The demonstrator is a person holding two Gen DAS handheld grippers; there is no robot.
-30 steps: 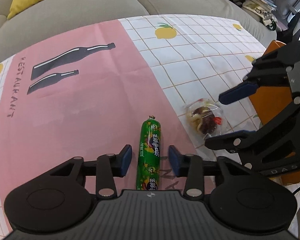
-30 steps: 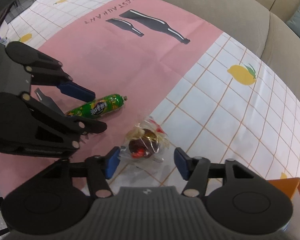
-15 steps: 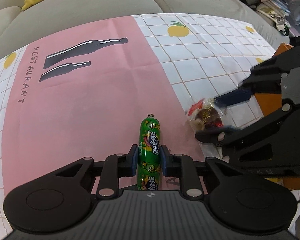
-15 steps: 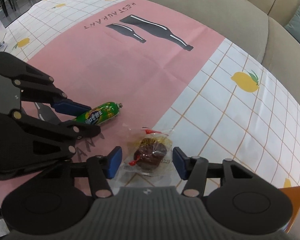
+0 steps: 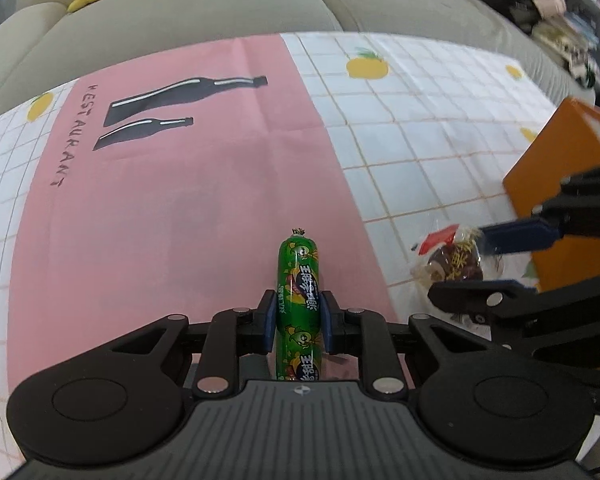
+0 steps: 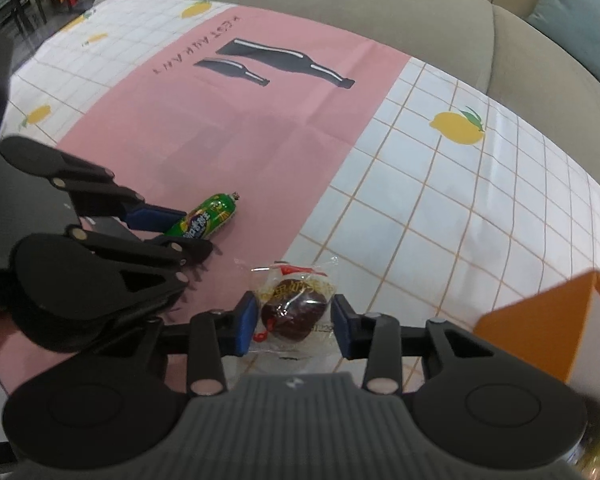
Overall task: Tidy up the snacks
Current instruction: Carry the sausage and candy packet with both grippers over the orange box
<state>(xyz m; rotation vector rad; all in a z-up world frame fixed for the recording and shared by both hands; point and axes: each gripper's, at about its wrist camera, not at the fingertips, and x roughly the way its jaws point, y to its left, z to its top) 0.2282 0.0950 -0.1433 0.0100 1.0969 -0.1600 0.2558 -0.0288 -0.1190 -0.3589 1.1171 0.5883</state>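
My left gripper is shut on a green wrapped sausage, held lengthwise between the blue pads. It also shows in the right wrist view. My right gripper is closed on a clear packet with a dark brown snack, its pads touching the wrapper's sides. That packet also shows in the left wrist view, between the right gripper's fingers.
An orange box stands at the right of the table; it also shows in the right wrist view. The tablecloth is pink with lemon-print white squares. A grey sofa with a yellow cushion lies beyond.
My left gripper closed on the green sausage and lifted it. My right gripper moved forward around the brown snack packet and closed on it.
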